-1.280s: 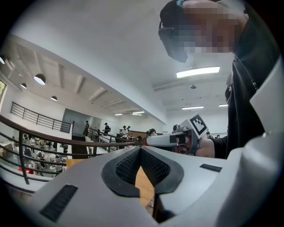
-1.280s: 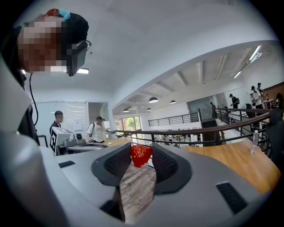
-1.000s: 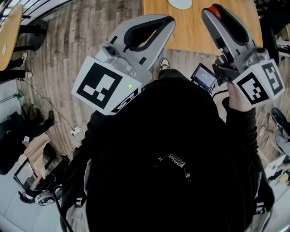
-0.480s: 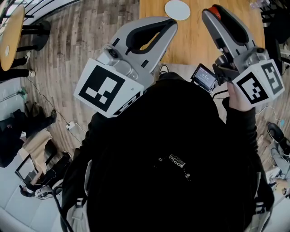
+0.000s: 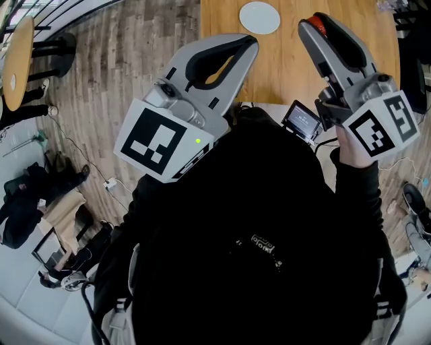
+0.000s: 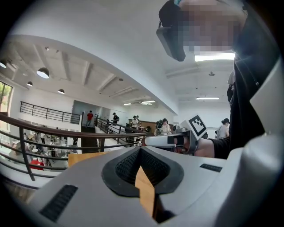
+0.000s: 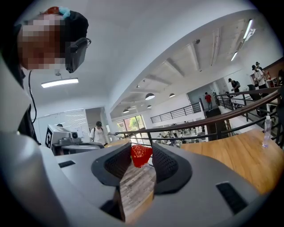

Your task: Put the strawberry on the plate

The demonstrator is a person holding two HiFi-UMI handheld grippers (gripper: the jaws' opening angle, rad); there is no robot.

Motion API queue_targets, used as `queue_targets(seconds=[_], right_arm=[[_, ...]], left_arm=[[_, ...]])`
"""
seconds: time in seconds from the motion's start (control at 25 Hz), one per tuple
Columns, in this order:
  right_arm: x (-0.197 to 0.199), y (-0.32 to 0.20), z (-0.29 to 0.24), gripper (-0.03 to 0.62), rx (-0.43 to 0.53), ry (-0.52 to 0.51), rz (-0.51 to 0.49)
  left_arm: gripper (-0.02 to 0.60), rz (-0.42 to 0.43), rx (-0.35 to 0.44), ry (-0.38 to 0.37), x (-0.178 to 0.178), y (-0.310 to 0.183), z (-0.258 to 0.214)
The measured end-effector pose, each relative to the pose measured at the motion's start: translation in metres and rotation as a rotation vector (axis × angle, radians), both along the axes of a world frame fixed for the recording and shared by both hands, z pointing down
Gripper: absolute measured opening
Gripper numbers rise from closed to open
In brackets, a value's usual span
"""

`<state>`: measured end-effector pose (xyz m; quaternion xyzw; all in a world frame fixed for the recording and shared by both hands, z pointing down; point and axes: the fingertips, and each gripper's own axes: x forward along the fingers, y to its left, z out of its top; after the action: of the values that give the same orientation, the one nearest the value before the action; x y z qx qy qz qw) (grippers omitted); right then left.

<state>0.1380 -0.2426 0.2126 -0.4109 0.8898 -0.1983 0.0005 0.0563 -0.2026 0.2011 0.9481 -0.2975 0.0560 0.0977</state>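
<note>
- The right gripper (image 7: 141,150) is clenched on the strawberry (image 7: 140,156). The red, bumpy fruit is pinched at the very tips of the ribbed black pads (image 7: 171,165).
- The left gripper (image 6: 140,150) is closed on nothing. Its smooth grey jaws meet at the tips and leave a teardrop gap behind them, through which tan wood shows.
- In the head view the strawberry (image 5: 317,24) is only a small red patch at the tip of the right gripper (image 5: 314,21), mostly covered by the upper jaw.
- There it shows against the wooden table (image 5: 283,64), near the plate (image 5: 259,17) but apart from it. Its height above the wood cannot be told.
- The plate is round, pale and flat, and lies towards the table's far edge.
- The left gripper (image 5: 250,42) has its tip over the table's left part, just short of the plate.
- Both grippers are raised before the chest with their jaws pointing away from the person.
- The right hand (image 5: 353,145) grips just below the marker cube (image 5: 380,128). The left hand is hidden beneath its gripper.
- A black top (image 5: 256,236) fills the lower head view.
</note>
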Motion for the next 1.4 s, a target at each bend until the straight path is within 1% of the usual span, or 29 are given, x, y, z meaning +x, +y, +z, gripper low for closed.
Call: queue_targets(seconds=[0.08, 0.16, 0.28, 0.4, 0.6, 0.68, 0.8, 0.92, 1.0, 1.12, 1.2, 1.28, 1.4], right_arm=[[0.003, -0.016, 0.003, 0.156, -0.021, -0.008, 0.007], [0.003, -0.028, 0.005, 0.156, -0.021, -0.004, 0.023], [0.003, -0.027, 0.002, 0.156, -0.009, 0.007, 0.061], [0.006, -0.019, -0.004, 0.156, 0.007, 0.026, 0.105], [0.022, -0.002, 0.024, 0.156, 0.004, -0.004, 0.195], [0.030, -0.010, 0.022, 0.156, 0.000, -0.007, 0.230], [0.042, -0.033, 0.014, 0.156, -0.007, 0.005, 0.265], [0.045, -0.033, 0.008, 0.156, -0.005, 0.024, 0.298], [0.046, -0.024, 0.005, 0.156, -0.004, 0.027, 0.333], [0.048, -0.030, 0.004, 0.156, -0.008, 0.025, 0.366], [0.049, -0.037, 0.004, 0.156, -0.015, 0.026, 0.378], [0.052, -0.039, 0.003, 0.156, -0.019, 0.027, 0.393], [0.053, -0.036, 0.005, 0.156, -0.036, 0.029, 0.405]], left_arm=[[-0.002, -0.008, -0.017, -0.003, -0.001, -0.018, 0.000], [-0.002, -0.009, -0.028, -0.008, -0.003, -0.031, 0.005], [-0.002, 0.000, -0.036, -0.020, -0.008, -0.037, 0.008], [-0.002, 0.032, -0.018, -0.016, -0.005, -0.038, 0.002], [-0.002, 0.115, -0.007, -0.022, 0.010, -0.033, 0.025], [-0.002, 0.144, -0.013, -0.019, 0.016, -0.045, 0.025], [-0.002, 0.166, -0.022, -0.009, 0.027, -0.077, 0.019], [-0.002, 0.202, -0.029, -0.004, 0.032, -0.081, 0.018], [-0.002, 0.255, -0.028, 0.003, 0.038, -0.073, 0.016], [-0.002, 0.386, -0.007, 0.020, 0.048, -0.068, 0.009], [-0.002, 0.432, -0.001, 0.023, 0.051, -0.070, 0.007], [-0.002, 0.447, -0.008, 0.030, 0.055, -0.073, 0.009], [0.000, 0.438, -0.024, 0.044, 0.053, -0.078, 0.012]])
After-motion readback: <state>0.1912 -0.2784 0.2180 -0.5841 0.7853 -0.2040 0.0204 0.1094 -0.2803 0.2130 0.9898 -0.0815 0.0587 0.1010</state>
